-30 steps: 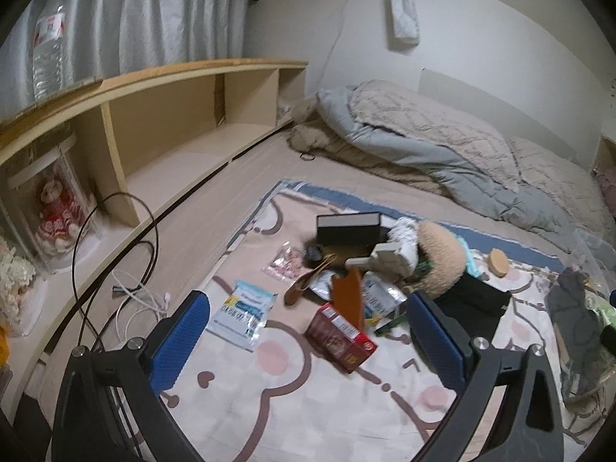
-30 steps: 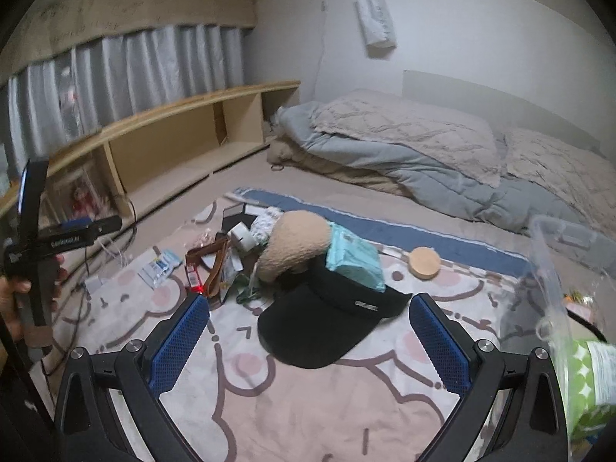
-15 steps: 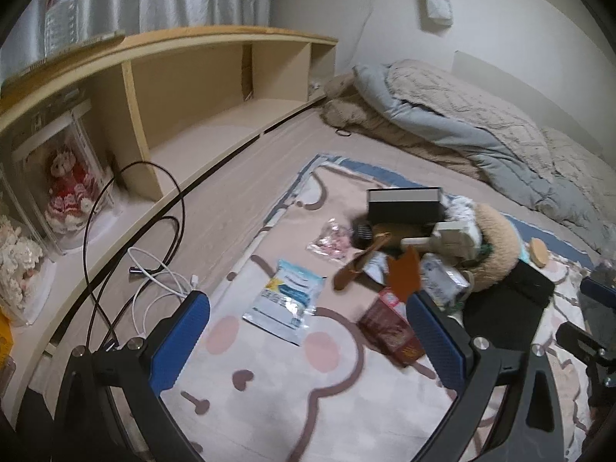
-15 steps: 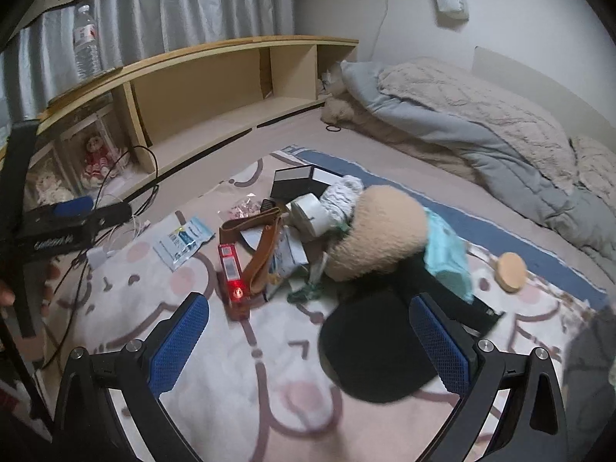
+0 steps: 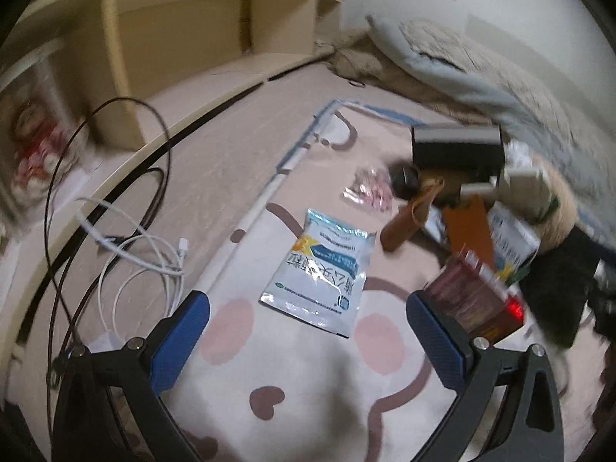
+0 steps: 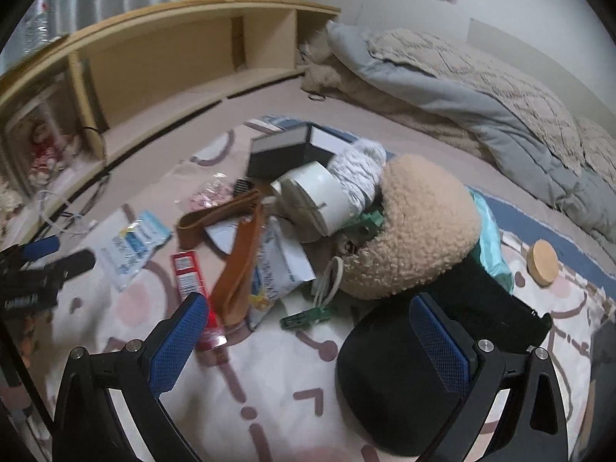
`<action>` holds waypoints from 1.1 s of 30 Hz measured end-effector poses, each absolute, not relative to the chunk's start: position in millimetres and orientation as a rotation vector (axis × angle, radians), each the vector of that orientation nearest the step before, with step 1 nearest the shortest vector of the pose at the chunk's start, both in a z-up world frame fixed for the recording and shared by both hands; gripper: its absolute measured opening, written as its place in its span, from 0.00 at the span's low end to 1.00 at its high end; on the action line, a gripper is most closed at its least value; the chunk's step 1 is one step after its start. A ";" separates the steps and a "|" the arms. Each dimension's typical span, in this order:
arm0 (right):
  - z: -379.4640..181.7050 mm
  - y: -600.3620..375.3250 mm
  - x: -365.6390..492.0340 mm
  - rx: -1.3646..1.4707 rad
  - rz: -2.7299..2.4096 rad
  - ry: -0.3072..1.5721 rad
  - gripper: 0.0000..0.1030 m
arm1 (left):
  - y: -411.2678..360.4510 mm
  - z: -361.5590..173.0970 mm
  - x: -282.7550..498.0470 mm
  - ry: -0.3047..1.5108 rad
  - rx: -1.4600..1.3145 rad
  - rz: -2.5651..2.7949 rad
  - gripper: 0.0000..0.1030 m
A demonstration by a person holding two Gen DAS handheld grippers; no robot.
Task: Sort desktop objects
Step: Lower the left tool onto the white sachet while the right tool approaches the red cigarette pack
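our left gripper (image 5: 308,331) hangs spread and empty over the foil sachet (image 5: 321,265) lying flat on the mat (image 5: 308,404) — light, crinkly, slippery; we'd pinch an edge. right gripper (image 6: 308,331) also spread.

Doll (image 5: 36,146) blurred; black cap (image 6: 404,392) partly hidden.

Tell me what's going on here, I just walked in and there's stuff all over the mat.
A person holds a gripper in each hand and is sorting a heap of clutter on a cartoon-print mat. Nothing has been picked up yet: both grippers are open and empty. The left gripper hovers over a blue-and-white foil packet, with a red box beside its right finger. The right gripper points at the pile, where a tan fleece hat, a black cap, a brown leather strap and a white roll lie tangled.
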State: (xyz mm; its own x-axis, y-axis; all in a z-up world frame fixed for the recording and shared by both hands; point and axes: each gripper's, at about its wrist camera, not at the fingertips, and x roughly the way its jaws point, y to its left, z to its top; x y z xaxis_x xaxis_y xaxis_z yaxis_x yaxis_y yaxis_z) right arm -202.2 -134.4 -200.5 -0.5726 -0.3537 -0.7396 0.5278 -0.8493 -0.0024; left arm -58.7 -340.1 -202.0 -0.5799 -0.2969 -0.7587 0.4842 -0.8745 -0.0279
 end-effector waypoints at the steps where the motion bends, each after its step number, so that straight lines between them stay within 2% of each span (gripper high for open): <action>1: -204.2 -133.5 -205.4 1.066 -2.399 0.300 1.00 | -339.0 -205.8 -62.0 0.292 1.122 -2.438 1.00; 4: -216.4 -132.5 -213.5 1.093 -2.406 0.297 1.00 | -335.2 -214.8 -71.0 0.213 1.151 -2.439 1.00; 10: -238.7 -142.8 -205.7 1.059 -2.394 0.406 1.00 | -330.1 -230.6 -87.6 0.092 1.227 -2.445 1.00; 19: -242.9 -169.4 -165.4 0.953 -2.194 0.494 1.00 | -339.5 -250.9 -85.8 0.094 1.295 -2.405 1.00; 23: -242.5 -165.8 -160.7 0.970 -2.141 0.436 1.00 | -341.8 -254.3 -84.5 0.126 1.323 -2.410 1.00; 29: -246.4 -157.8 -158.4 1.036 -1.954 0.250 1.00 | -340.2 -254.0 -85.3 0.121 1.339 -2.401 1.00; 33: -252.3 -171.5 -151.9 1.023 -1.923 0.321 1.00 | -341.5 -250.5 -85.0 0.136 1.313 -2.408 1.00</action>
State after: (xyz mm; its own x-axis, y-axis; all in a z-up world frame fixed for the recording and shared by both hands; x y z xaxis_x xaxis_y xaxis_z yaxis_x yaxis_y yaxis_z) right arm -151.9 -171.5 -252.3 -0.2463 -0.5977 -0.7629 0.8131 -0.5558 0.1730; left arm -85.0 -341.5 -250.5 -0.4835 -0.2921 -0.8252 0.3833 -0.9182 0.1005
